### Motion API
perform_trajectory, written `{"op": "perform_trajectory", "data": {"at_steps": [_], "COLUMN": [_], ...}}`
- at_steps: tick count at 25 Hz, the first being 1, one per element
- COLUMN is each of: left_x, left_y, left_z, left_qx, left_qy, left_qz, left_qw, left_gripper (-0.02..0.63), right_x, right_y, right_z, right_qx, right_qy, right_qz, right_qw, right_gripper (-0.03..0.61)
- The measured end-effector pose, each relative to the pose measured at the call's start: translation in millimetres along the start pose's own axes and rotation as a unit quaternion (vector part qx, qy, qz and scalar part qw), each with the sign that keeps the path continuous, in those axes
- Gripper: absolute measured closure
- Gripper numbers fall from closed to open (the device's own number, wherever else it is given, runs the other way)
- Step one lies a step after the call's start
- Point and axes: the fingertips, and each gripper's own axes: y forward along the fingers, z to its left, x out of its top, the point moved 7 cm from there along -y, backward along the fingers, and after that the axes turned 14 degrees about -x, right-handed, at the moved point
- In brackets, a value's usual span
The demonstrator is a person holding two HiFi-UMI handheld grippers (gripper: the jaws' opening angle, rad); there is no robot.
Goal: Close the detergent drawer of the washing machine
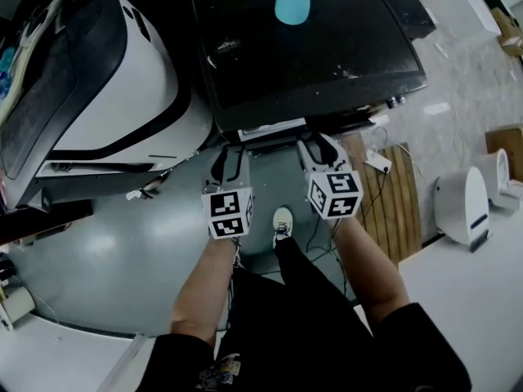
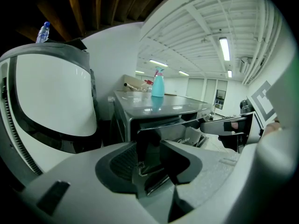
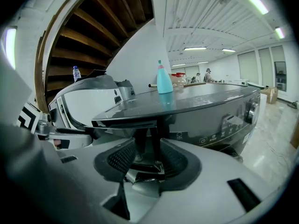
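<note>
The dark washing machine [image 1: 310, 47] stands in front of me, and its detergent drawer [image 1: 274, 128] sticks out of the front at the left. In the head view my left gripper [image 1: 231, 153] hangs just below the drawer's left end and my right gripper [image 1: 321, 142] just below its right end. The drawer's dark front [image 2: 156, 127] lies straight ahead of the left gripper [image 2: 149, 158], past the pads. My right gripper [image 3: 149, 155] faces the machine's front panel [image 3: 210, 125], with the drawer [image 3: 124, 121] a little to the left. Both pairs of jaws stand apart, with nothing gripped.
A teal spray bottle [image 1: 292, 0] stands on the machine's top. A big white and black appliance [image 1: 122, 80] fills the left side, with a water bottle [image 2: 43, 31] on it. Wooden slats [image 1: 392, 190], cables and a white device [image 1: 464, 204] lie at the right. My shoe [image 1: 282, 223] is below the grippers.
</note>
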Motion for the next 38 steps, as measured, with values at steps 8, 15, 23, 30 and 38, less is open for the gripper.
{"op": "perform_trajectory", "data": {"at_steps": [8,15,23,30,38], "left_x": [1,6,7,14,28], "left_y": [10,15,15,-9,-69], "left_z": [10,12,15,17,14], "left_qx": [0.016,0.026,0.03,0.023,-0.003], "left_qy": [-0.018,-0.04,-0.059,-0.061,-0.035], "left_qz": [-0.001,-0.012,-0.015,-0.026,-0.054], "left_qw": [0.9997,0.9988,0.9977,0.9976,0.9979], "left_gripper": [0.466,0.466,0.466,0.468,0.608], "right_x": [5,9,9,16,29], "right_y": [12,18,20,3,-50], "right_z": [5,7,10,17,55], "right_qx": [-0.029,-0.043,-0.044,-0.035,0.032], "right_qy": [0.023,0.048,0.064,0.045,0.057], "right_qz": [0.003,0.015,0.022,0.01,-0.022], "right_qw": [0.999,0.998,0.997,0.998,0.998], "right_gripper": [0.417,0.42,0.439,0.579,0.58]}}
